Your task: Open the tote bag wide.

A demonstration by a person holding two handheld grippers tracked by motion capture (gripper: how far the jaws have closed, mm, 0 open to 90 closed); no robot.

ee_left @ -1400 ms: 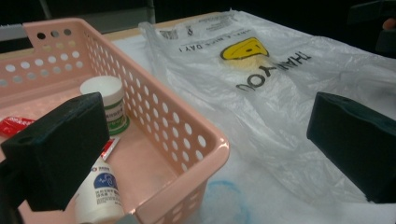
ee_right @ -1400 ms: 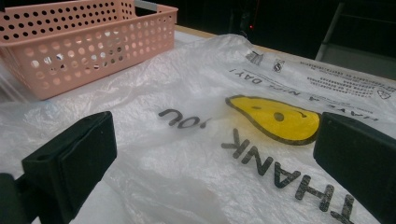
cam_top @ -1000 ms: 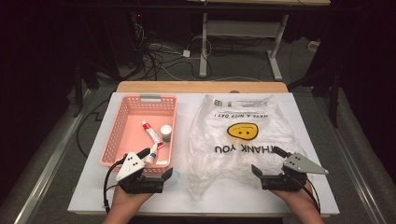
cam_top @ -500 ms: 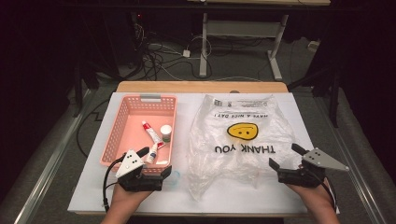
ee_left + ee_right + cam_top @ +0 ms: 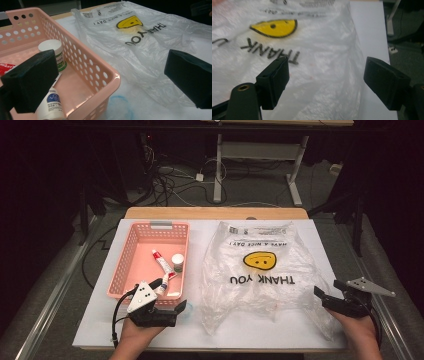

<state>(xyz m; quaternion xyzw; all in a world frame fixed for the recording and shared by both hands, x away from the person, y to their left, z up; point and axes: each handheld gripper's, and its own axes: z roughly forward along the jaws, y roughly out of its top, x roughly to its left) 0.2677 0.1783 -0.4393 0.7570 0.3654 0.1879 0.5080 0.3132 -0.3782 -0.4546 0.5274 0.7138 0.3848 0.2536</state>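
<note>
Our right gripper (image 5: 325, 296) gapes wide over the plastic bag's (image 5: 260, 270) near-right edge, gripping nothing. Our left gripper (image 5: 181, 307), equally wide, straddles the pink basket's (image 5: 131, 260) near corner.

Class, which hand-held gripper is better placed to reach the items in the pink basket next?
Left: the left hand-held gripper sits open at the pink basket corner; the right hand-held gripper is beyond the plastic bag.

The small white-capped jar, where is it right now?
In the high view, the jar stands inside the pink basket on the table's left, beside the red-and-white tube, ahead of the left claw.
</note>
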